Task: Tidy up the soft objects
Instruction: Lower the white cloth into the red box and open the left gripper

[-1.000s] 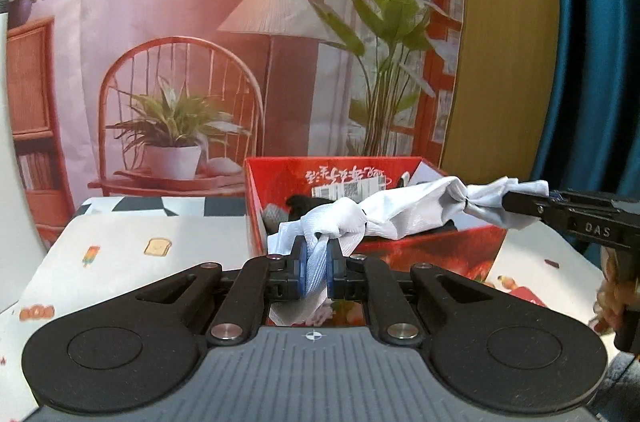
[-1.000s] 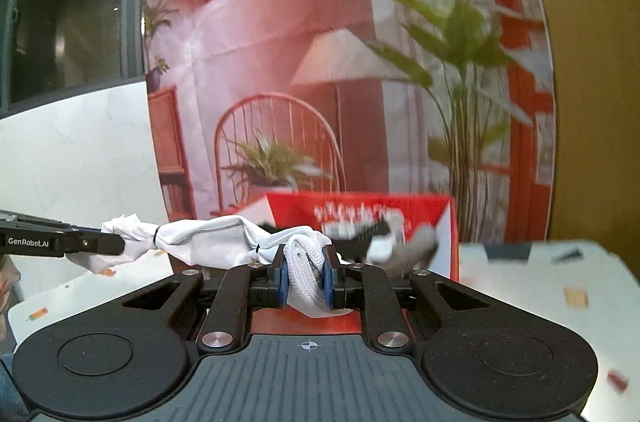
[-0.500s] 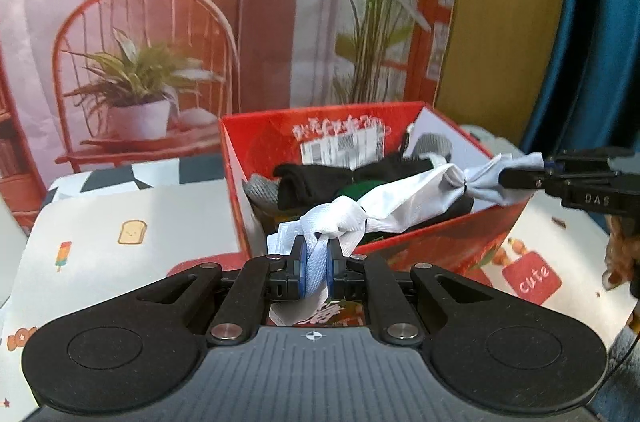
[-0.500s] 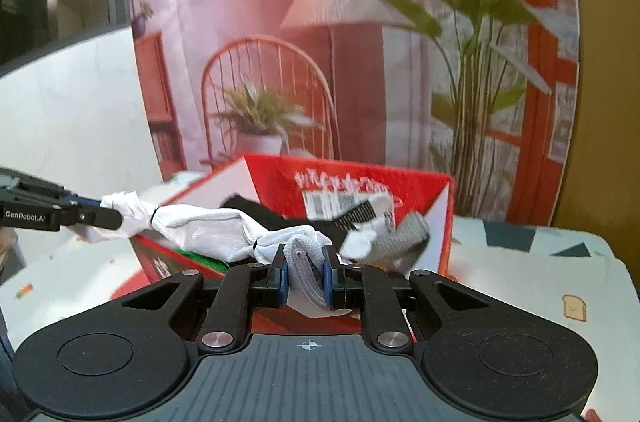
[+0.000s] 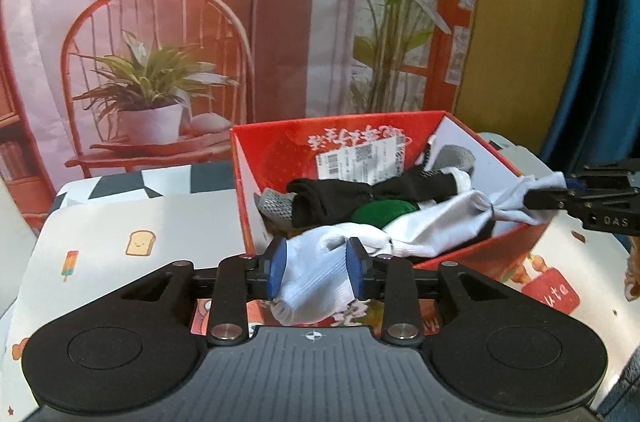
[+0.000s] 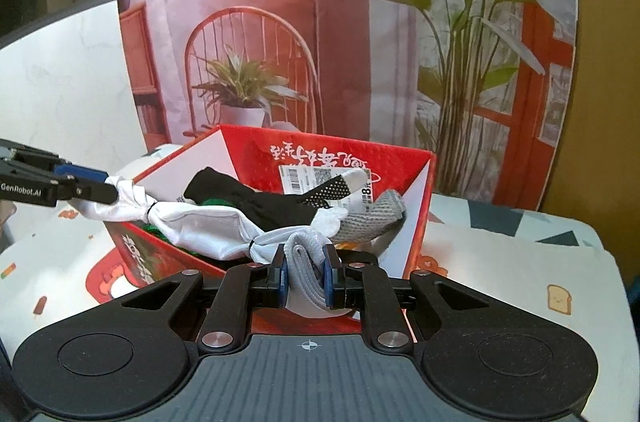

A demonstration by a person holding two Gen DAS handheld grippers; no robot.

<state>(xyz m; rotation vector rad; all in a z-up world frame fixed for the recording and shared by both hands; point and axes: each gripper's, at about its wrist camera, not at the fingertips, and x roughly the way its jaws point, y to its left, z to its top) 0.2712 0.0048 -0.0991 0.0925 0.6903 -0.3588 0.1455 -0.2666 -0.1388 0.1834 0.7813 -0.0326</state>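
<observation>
Now our big red box [image 5: 520, 246] sits right in front of both pairs of jaws, and it already has black, green and grey soft things inside. Across its open top lies the long white cloth bundle [image 5: 436, 222], tied with small black bands. We hold it like a rope between our two hands.

Something has just changed on the left side. Our left gripper [image 5: 316, 268] has just been opening its jaws. A moment ago they pinched the cloth tight. Now the blue pads [image 5: 277, 268] stand wider apart, and the fat white end puffs out between them. We think the left end is let go, though the cloth may brush the pads. That tells us the drop into the box is starting.

Our right gripper [image 6: 306, 276] is not letting go. Its jaws squeeze the grey-white end of the bundle tight between them.

The bundle's long way runs from one pair of jaws to the other, sideways over the box. From the left jaws it goes away and to the right. From the right jaws it goes away and to the left. Its middle sags onto the pile inside. Both ends stick out past the box's near edge, so it is not fully in yet.
</observation>
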